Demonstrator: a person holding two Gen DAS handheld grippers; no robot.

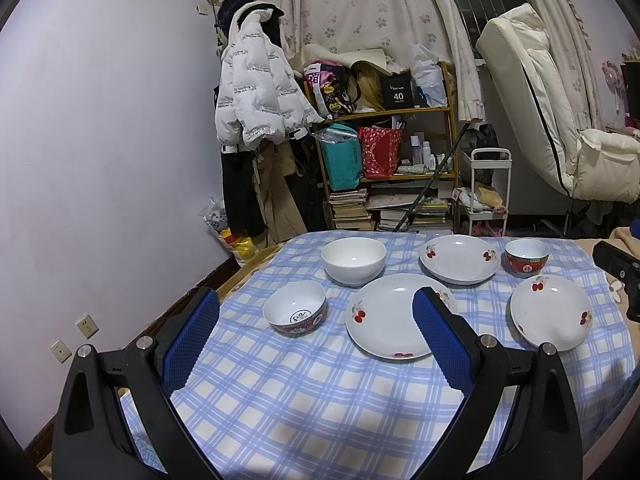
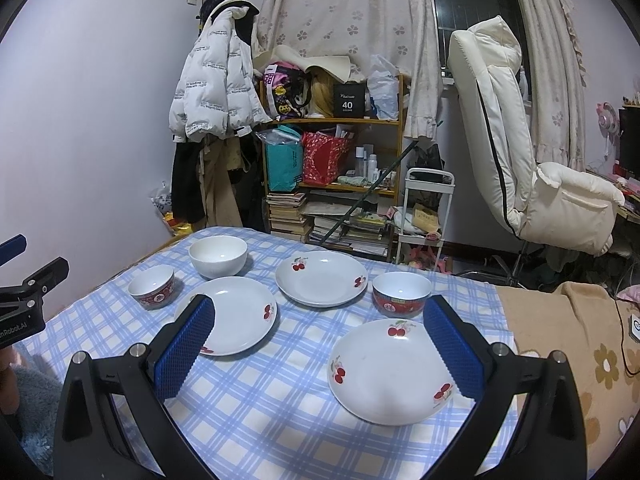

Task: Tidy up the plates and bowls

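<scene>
Both hand-held grippers, left (image 1: 316,340) and right (image 2: 318,350), hover wide open and empty, likely because nothing is chosen yet. Around the middle cherry plate (image 2: 230,314), two plates and three bowls lie unstacked on the desk (image 2: 280,420).

Glossy ceramic plates (image 2: 390,372) on matt checked cloth (image 2: 256,408).

Both wrist cameras look toward 12 o'clock, low over the checked tablecloth (image 1: 304,400), sharing its dishes and the shelf (image 2: 332,120) beyond.
</scene>
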